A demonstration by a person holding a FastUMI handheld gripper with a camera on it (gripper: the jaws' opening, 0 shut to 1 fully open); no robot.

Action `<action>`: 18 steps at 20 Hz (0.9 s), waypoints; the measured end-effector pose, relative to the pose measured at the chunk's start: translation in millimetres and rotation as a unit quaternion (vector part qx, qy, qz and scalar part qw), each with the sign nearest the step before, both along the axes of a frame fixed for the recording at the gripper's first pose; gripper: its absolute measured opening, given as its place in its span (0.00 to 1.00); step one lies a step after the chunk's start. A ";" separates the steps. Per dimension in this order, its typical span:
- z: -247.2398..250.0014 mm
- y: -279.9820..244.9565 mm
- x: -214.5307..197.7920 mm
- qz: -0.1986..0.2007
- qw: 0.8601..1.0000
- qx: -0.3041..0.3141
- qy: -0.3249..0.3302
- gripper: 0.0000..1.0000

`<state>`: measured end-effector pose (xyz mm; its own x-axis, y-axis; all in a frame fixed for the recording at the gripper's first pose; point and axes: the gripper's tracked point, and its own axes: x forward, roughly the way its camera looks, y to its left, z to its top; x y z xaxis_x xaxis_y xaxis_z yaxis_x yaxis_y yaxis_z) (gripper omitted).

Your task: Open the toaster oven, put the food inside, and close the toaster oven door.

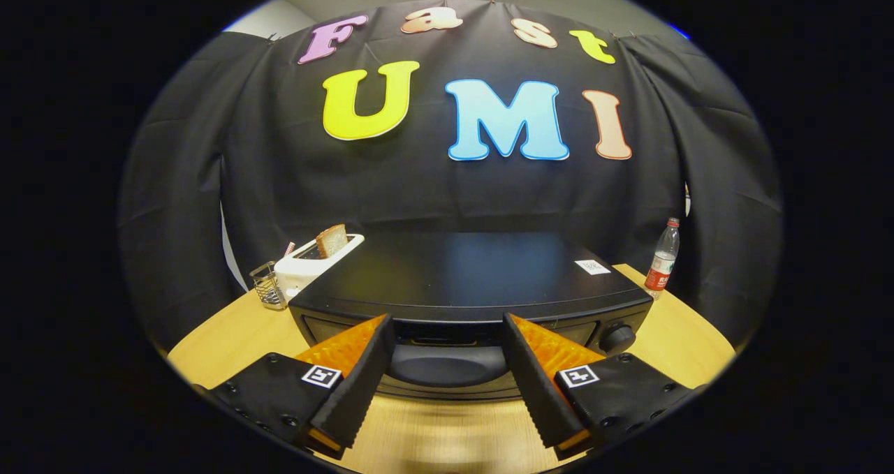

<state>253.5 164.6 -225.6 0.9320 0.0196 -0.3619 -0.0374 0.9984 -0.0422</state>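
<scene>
- Tool point(447, 334): two black fingers with ribbed inner faces and orange backing, spread wide, gripping nothing. The tips point at the front of the toaster oven, one either side of its door handle; whether they touch the oven cannot be told.
- Counter point(230, 334): light wood surface, showing below and between the fingers and out to both sides of the oven.
- Toaster oven point(475, 271): black, low and wide, just ahead of the fingers. Door shut. A broad dark handle point(447, 366) sits on the front between the two fingers. One round knob point(618, 336) is at the front right corner, just beyond the right finger. A small white sticker point(592, 267) lies on the flat top, toward its right rear.
- Wire holder point(267, 287): small metal rack, left of the oven, near the counter's edge.
- Toaster point(307, 268): white, just behind the wire holder, beside the oven's left rear corner.
- Bread slice point(332, 240): stands upright in the toaster's slot, top half exposed.
- Bottle point(663, 257): clear plastic, red label, upright at the far right of the counter, behind the oven.
</scene>
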 end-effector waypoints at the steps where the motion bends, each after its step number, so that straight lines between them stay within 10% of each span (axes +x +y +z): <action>1: 0.6 -0.2 -2.8 0.001 1.000 0.000 -0.001 0.98; 18: -37.1 -1.7 -89.5 0.020 0.998 -0.019 0.062 0.97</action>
